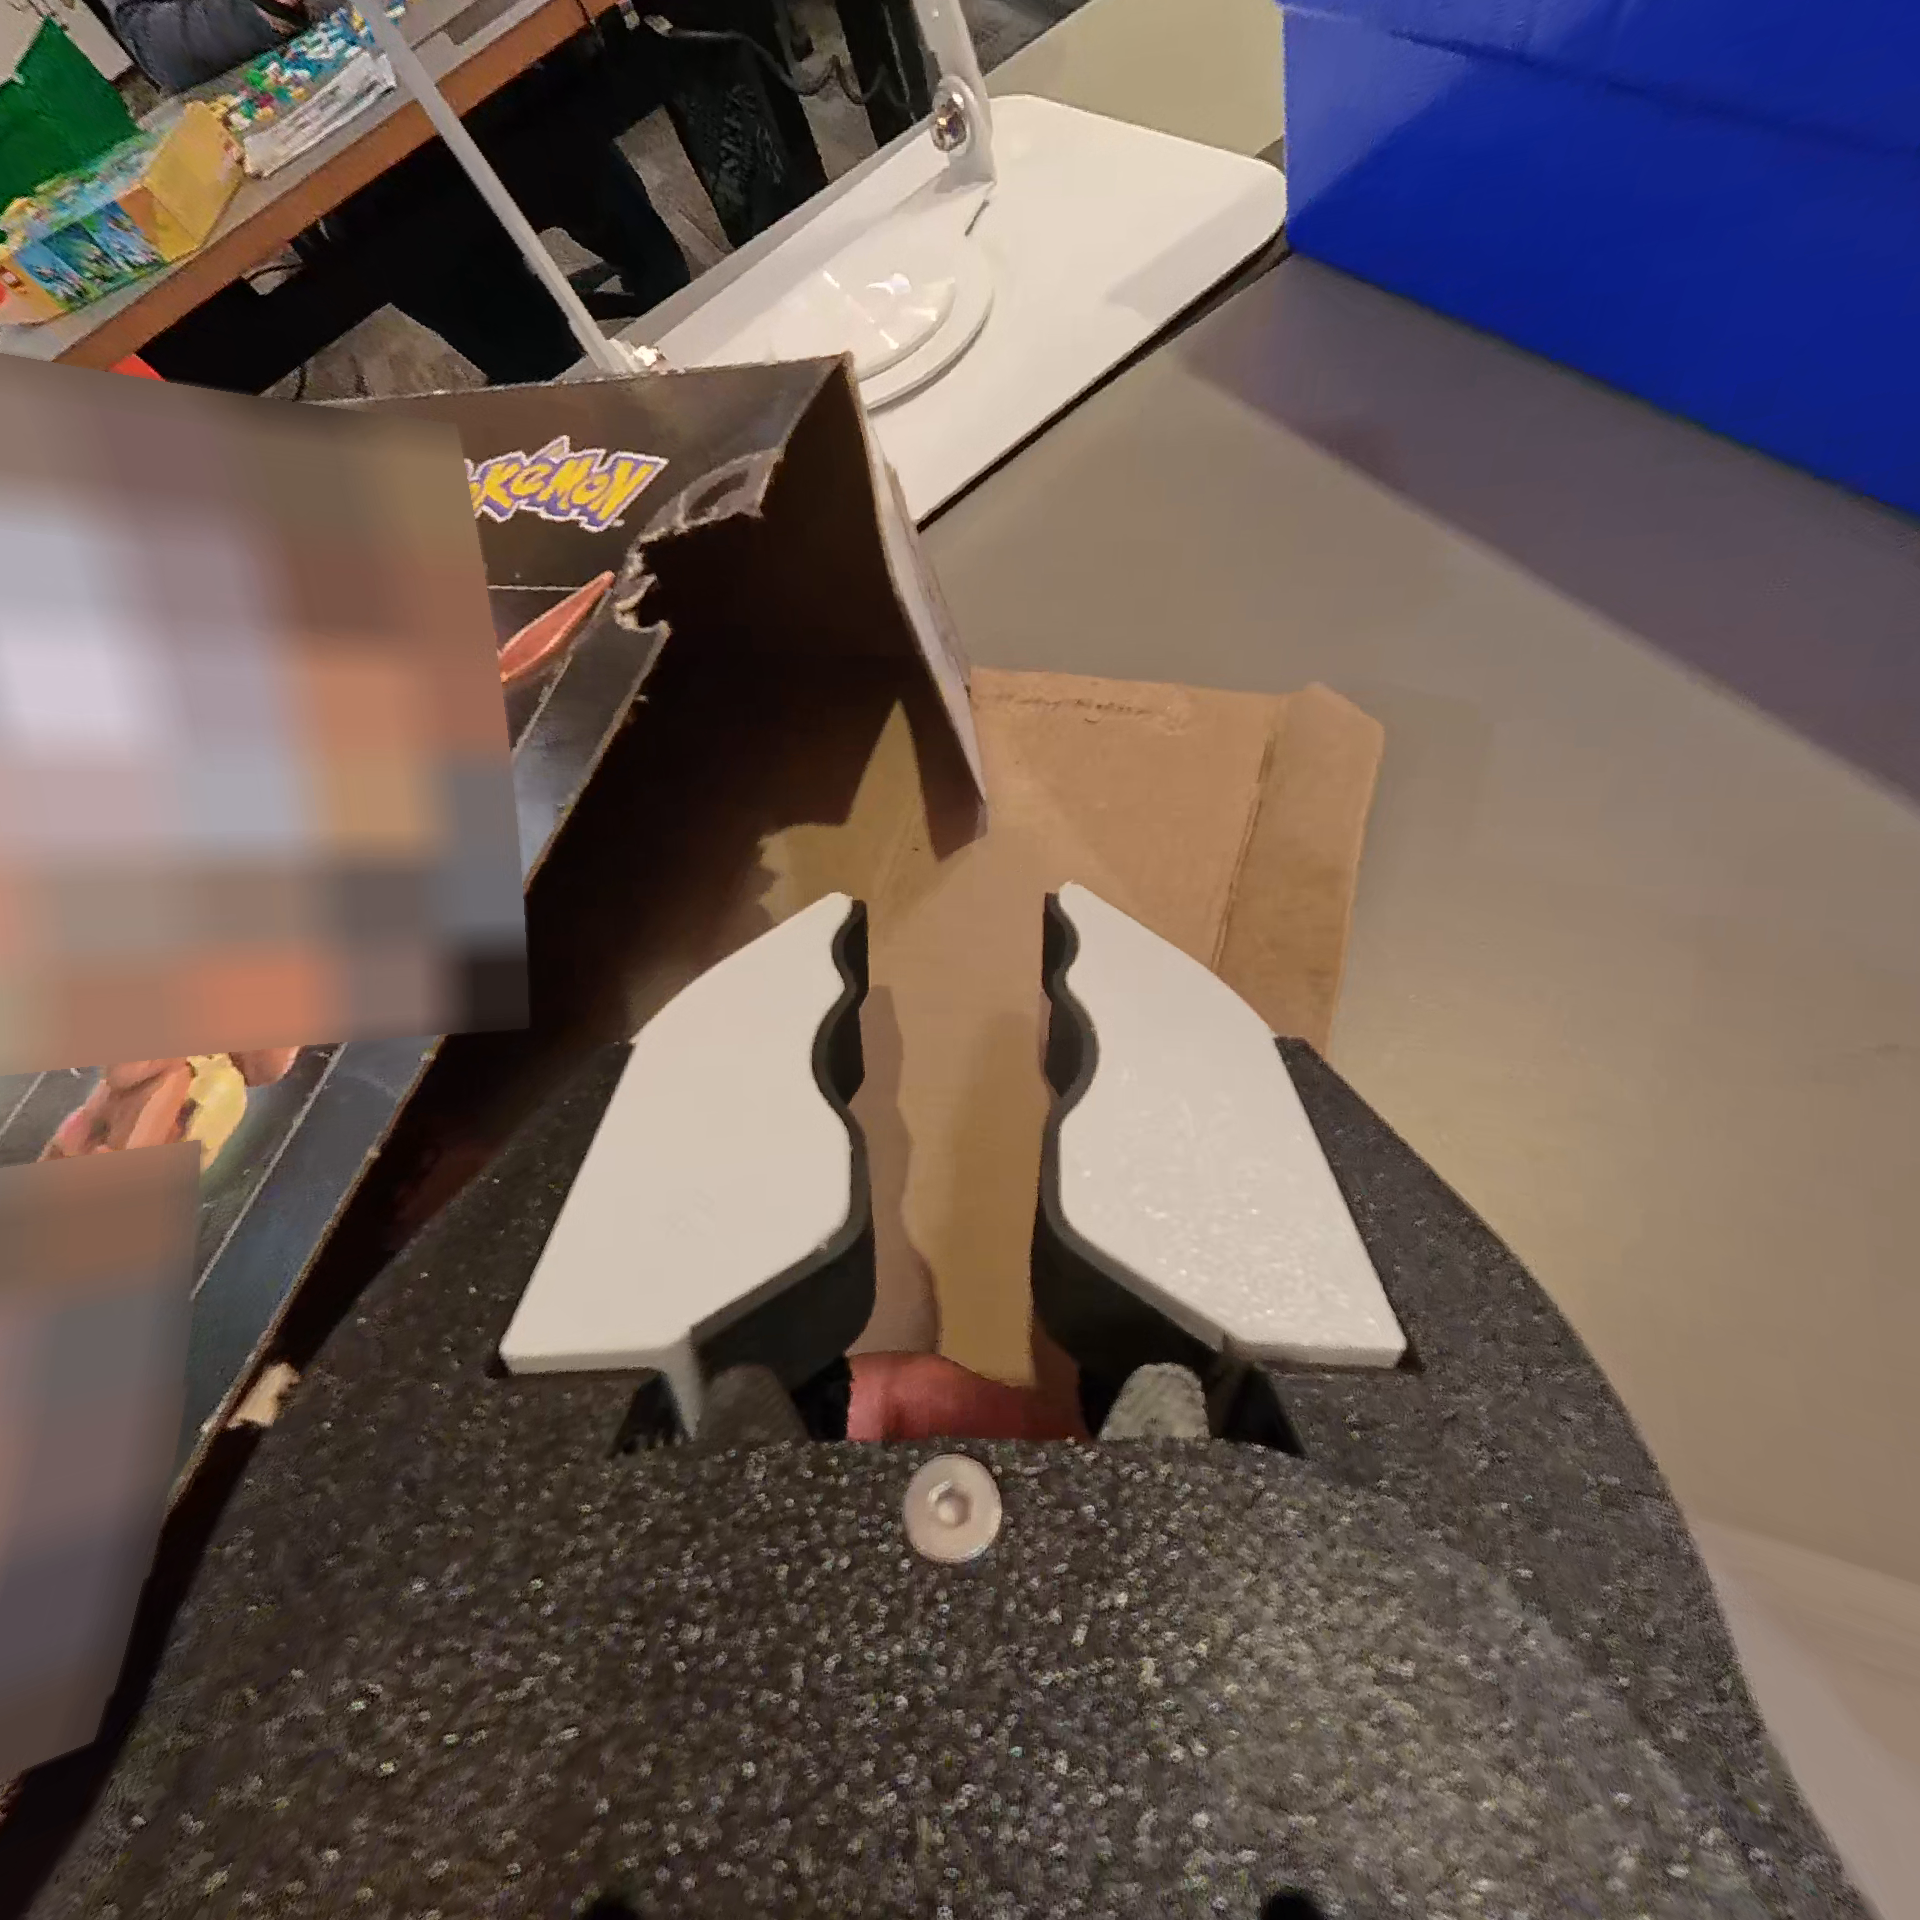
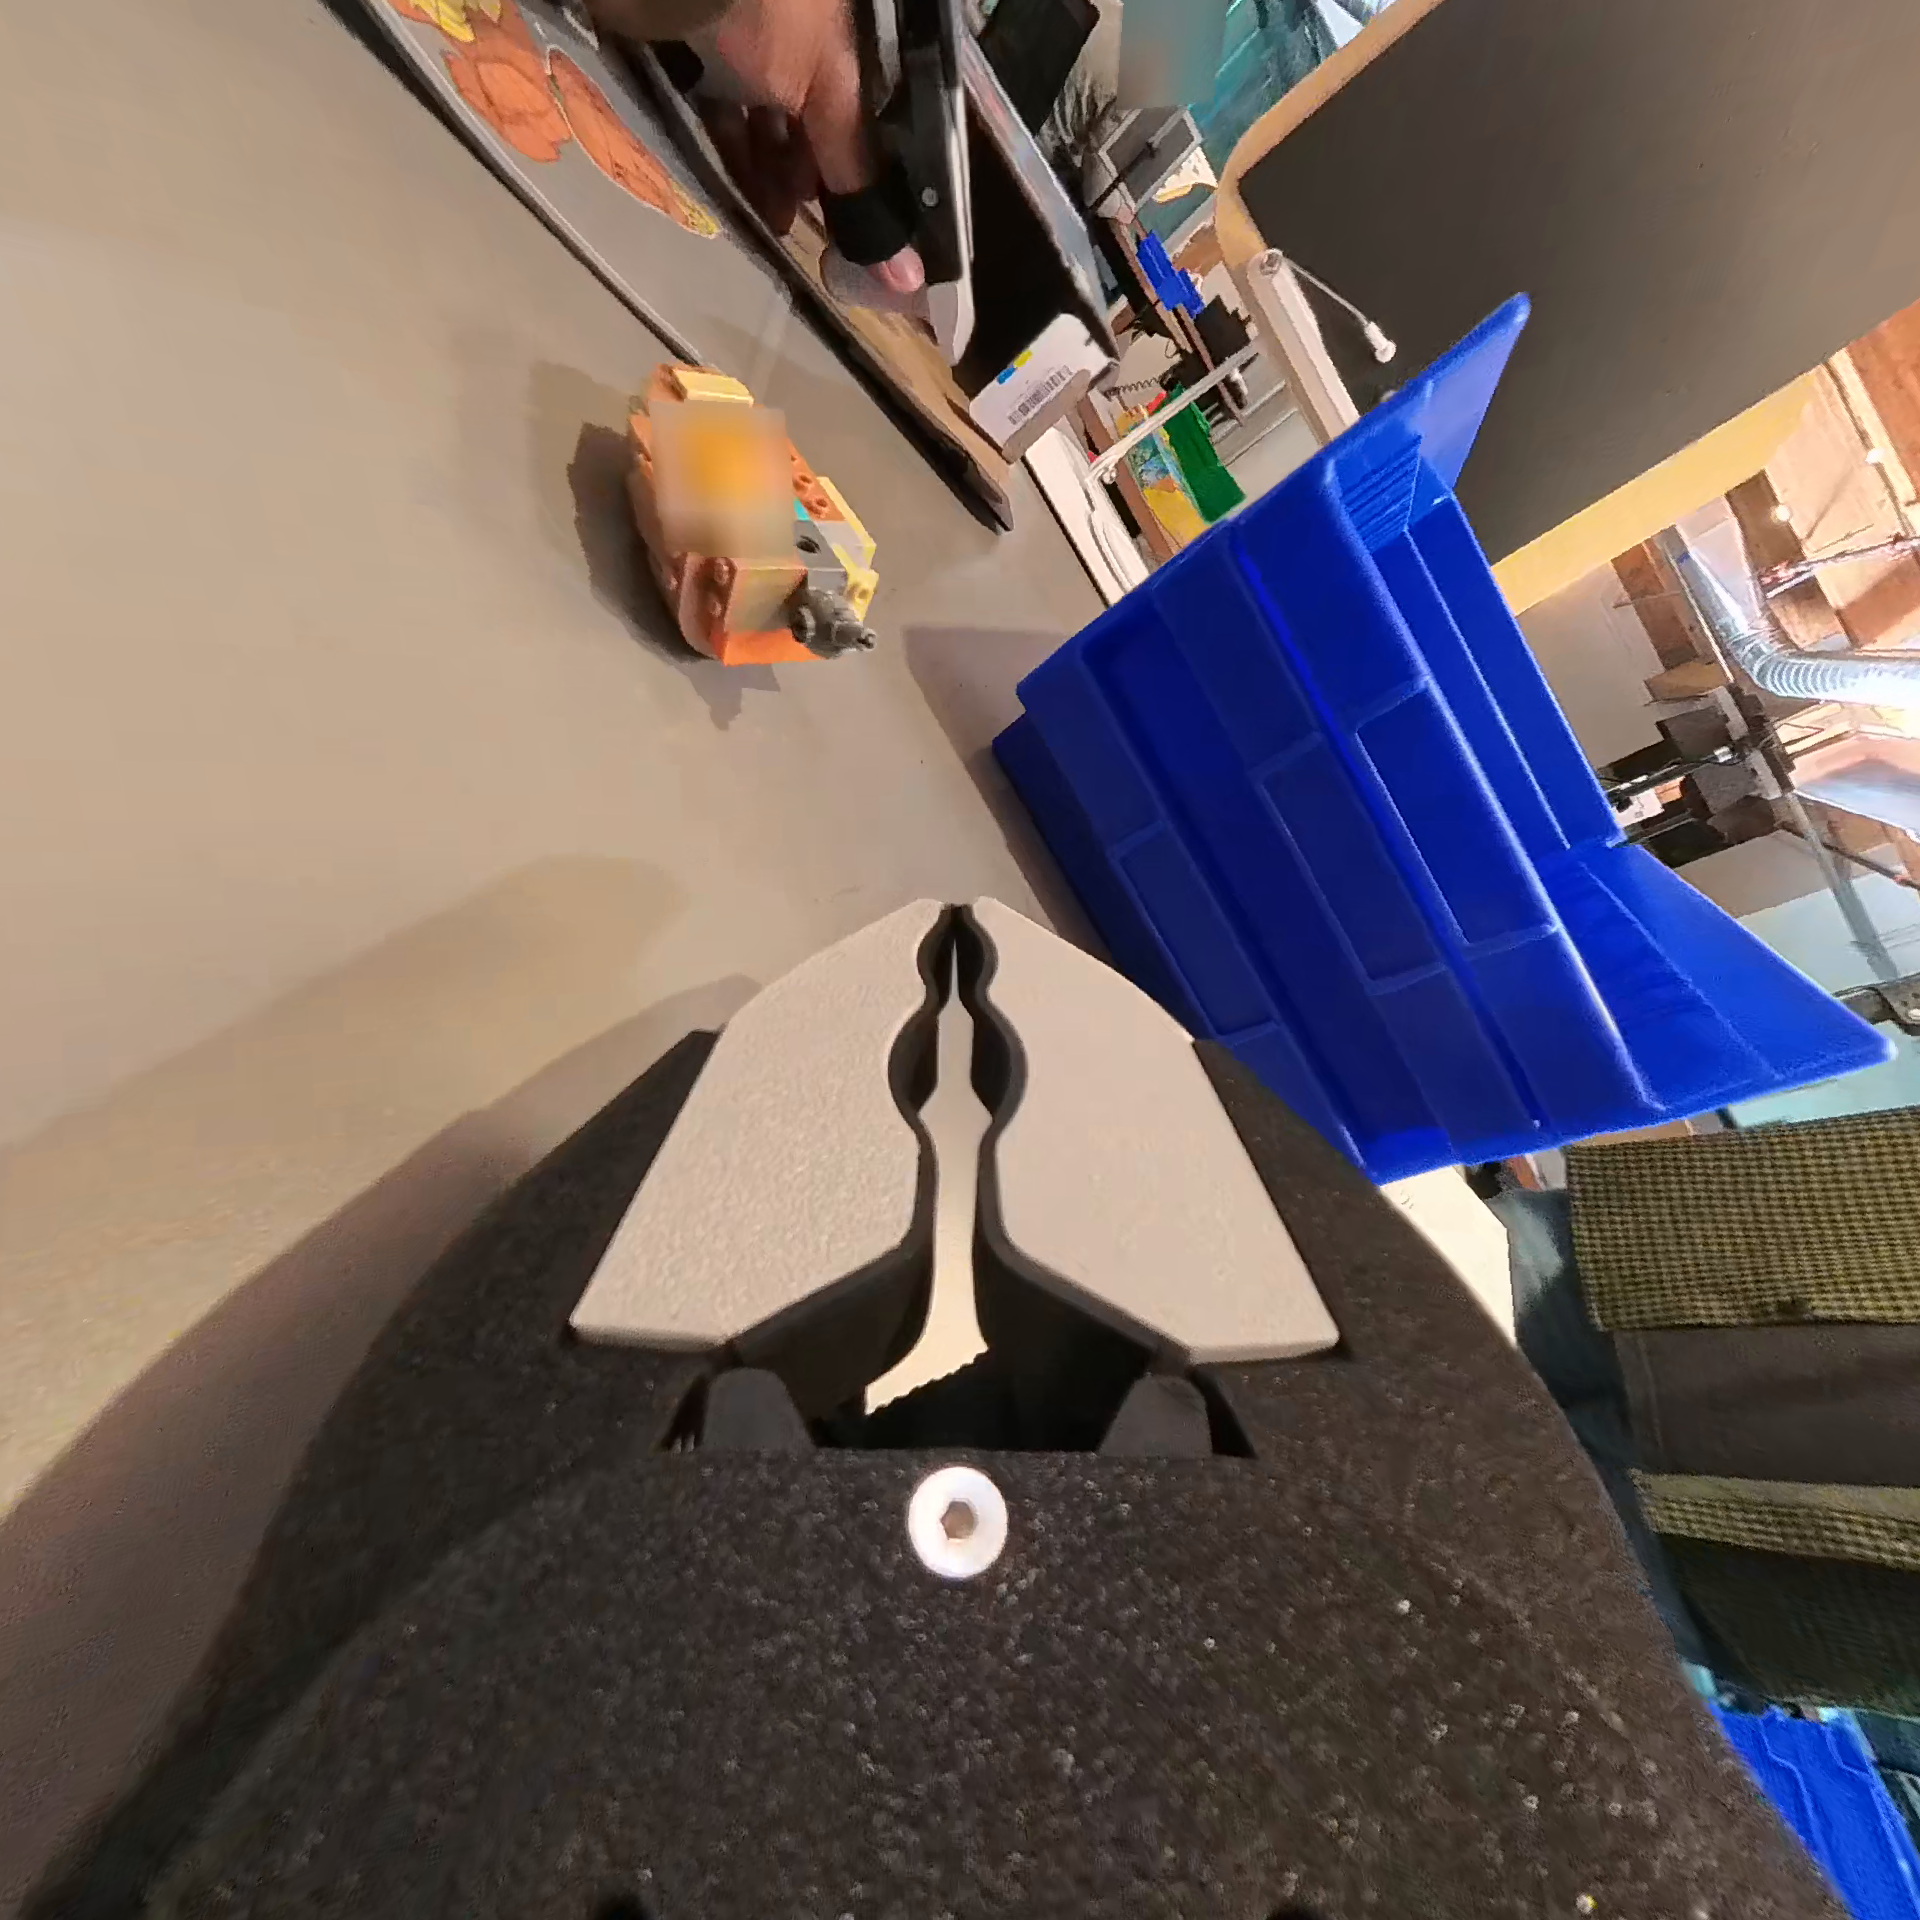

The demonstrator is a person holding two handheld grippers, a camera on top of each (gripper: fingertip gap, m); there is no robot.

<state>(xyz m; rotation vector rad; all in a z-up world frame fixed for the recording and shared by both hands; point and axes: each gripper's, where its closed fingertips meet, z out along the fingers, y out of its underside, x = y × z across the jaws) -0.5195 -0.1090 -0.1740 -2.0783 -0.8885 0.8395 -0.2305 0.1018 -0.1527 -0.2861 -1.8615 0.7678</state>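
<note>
The grey table (image 2: 312, 623) fills the left of the right wrist view, with a blue bin (image 2: 1351, 831) tipped on its side at centre right and a printed cardboard box (image 1: 644, 727) lying open at the left of the left wrist view. The left gripper (image 1: 954, 914), jaws released and empty, points over the box's brown flap (image 1: 1143, 831), the box mouth just upper left of its tips. The right gripper (image 2: 954, 914), clenched on nothing, aims toward the small orange brick toy (image 2: 748, 530) at upper centre, well apart; the bin is nearer, just beside its right finger.
</note>
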